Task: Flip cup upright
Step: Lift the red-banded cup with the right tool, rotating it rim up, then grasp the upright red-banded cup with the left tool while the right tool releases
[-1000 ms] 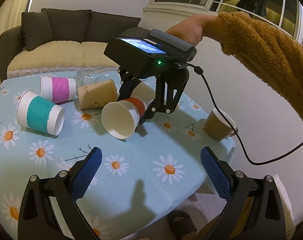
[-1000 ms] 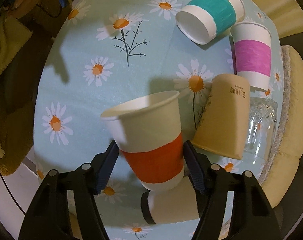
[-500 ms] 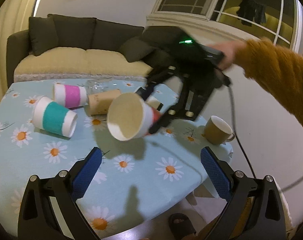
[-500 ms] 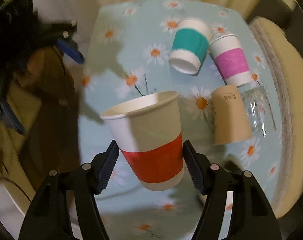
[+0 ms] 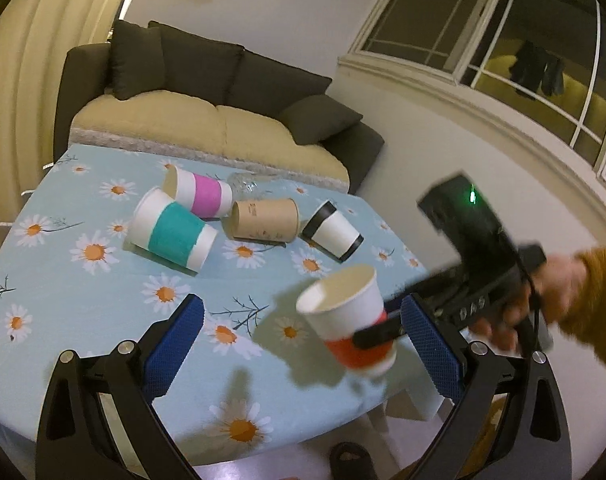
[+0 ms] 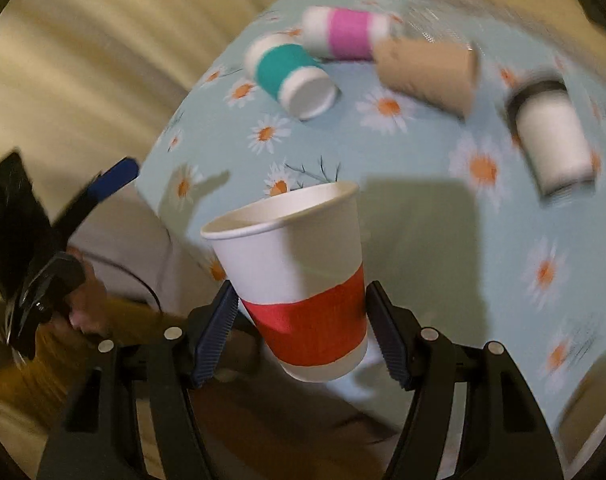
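Observation:
My right gripper is shut on a white paper cup with a red band. It holds the cup nearly upright, mouth up, above the near right part of the daisy tablecloth. The same cup and the right gripper show in the left wrist view, blurred. My left gripper is open and empty over the table's near edge. Other cups lie on their sides: a teal-banded one, a pink-banded one, a brown one and a white one with black rims.
The table has a light blue daisy cloth. A clear glass lies behind the brown cup. A sofa stands past the far edge. A wall with a window is on the right.
The right gripper has lifted the red-banded cup off the table, swung it toward the near right edge and turned it from lying sideways to nearly upright. The left gripper stayed open.

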Demonstrator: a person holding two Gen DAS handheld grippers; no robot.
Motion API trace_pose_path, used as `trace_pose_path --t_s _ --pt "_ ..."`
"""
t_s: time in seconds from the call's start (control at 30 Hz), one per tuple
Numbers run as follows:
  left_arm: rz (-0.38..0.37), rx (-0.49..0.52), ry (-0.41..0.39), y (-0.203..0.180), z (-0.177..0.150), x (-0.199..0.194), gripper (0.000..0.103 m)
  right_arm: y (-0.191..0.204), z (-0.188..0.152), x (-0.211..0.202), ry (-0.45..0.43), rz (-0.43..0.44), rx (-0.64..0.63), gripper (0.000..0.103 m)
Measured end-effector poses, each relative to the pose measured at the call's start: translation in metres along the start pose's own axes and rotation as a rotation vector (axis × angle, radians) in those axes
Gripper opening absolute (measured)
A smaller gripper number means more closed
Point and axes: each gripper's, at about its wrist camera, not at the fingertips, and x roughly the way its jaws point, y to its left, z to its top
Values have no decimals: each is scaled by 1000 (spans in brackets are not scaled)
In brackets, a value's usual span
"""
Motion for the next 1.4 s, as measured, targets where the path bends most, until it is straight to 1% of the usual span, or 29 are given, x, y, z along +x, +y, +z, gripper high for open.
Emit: trace_pose_path --t_s 0.1,0.2,0.3,0.43,0.57,0.6,0.67,0.77,0.87,0.93,1.07,1.13,1.2,1.27,1.37,1.4 --pt "17 0 2 1 1 0 96 -3 -6 2 -32 5 97 66" --pt "33 1 10 1 0 1 96 -17 -2 7 -74 -5 206 66" --pt "47 -1 27 3 -2 2 96 -28 -5 6 -87 -28 272 66" --pt "71 -2 36 6 -4 2 96 -40 -6 13 -83 -45 318 66" --pt "66 1 39 5 -4 2 96 -42 -10 16 -63 -38 344 67" --pt "66 3 41 4 -5 2 96 -41 -10 16 -65 -47 334 70" --pt "69 6 48 4 -5 5 96 -40 -9 15 -68 -55 328 73" --pt "68 11 54 2 -5 7 96 -44 -11 12 -66 -42 359 78" --pt "65 17 61 0 -6 9 96 -44 -16 3 -88 -51 355 78" --pt "67 10 73 0 -7 12 96 -44 -21 -7 -113 -37 359 78" --pt "61 -16 124 -2 -12 24 96 -43 -39 -41 -202 7 370 78" --pt "29 -40 141 -5 -14 28 96 -41 -56 -62 -264 39 368 78" --pt "9 -84 187 -8 -15 36 96 -41 -72 -77 -313 51 369 78" --pt "27 -132 244 -11 -17 48 96 -38 -93 -91 -365 78 370 78" --pt "109 -185 341 -18 -16 64 96 -34 -123 -105 -422 125 369 79" --pt "119 -191 358 -21 -14 67 96 -33 -137 -109 -445 135 369 79"
